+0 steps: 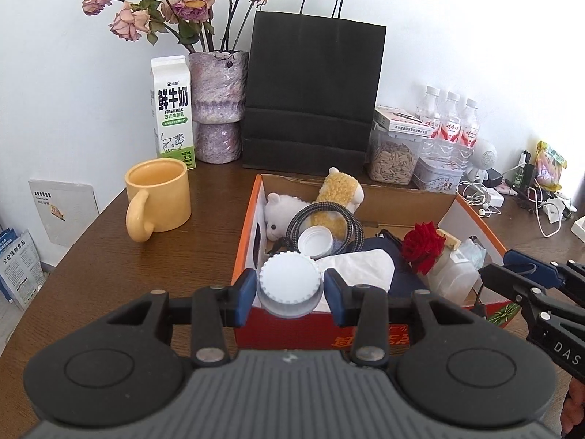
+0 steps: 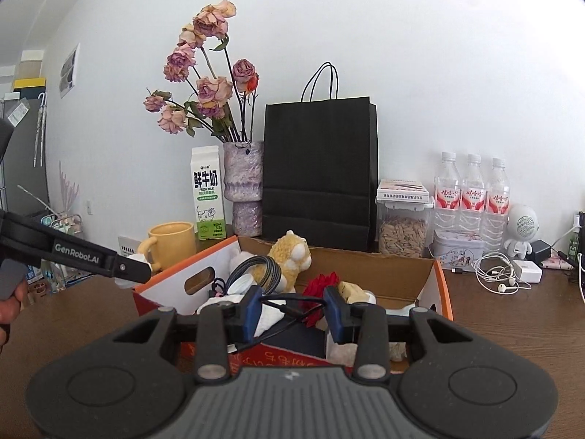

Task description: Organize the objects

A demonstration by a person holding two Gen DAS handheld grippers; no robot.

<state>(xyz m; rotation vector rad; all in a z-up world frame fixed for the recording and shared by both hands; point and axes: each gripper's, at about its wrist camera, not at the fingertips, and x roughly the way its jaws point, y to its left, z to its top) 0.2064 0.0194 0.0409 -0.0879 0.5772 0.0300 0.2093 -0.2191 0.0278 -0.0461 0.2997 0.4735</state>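
An orange-and-white cardboard box (image 1: 252, 219) stands open on the brown table. It holds plush toys (image 1: 340, 190), a coiled cable, a white lid (image 1: 314, 241), a red rose (image 1: 424, 245) and tissue. My left gripper (image 1: 290, 292) hangs over the box's near edge, shut on a small jar with a ribbed white cap (image 1: 290, 280). At the box's right side is my right gripper (image 2: 293, 312) (image 1: 512, 270). A thin black cable (image 2: 292, 299) stretches from pad to pad and trails down toward the box front. The left gripper (image 2: 135, 269) shows at the left of the right wrist view.
A yellow mug (image 1: 159, 197), a milk carton (image 1: 172, 109) and a vase of dried roses (image 1: 217, 106) stand left of the box. A black paper bag (image 1: 310, 91) is behind it. A seed jar (image 1: 393, 162), three water bottles (image 1: 451, 120) and earphones (image 2: 501, 278) crowd the back right.
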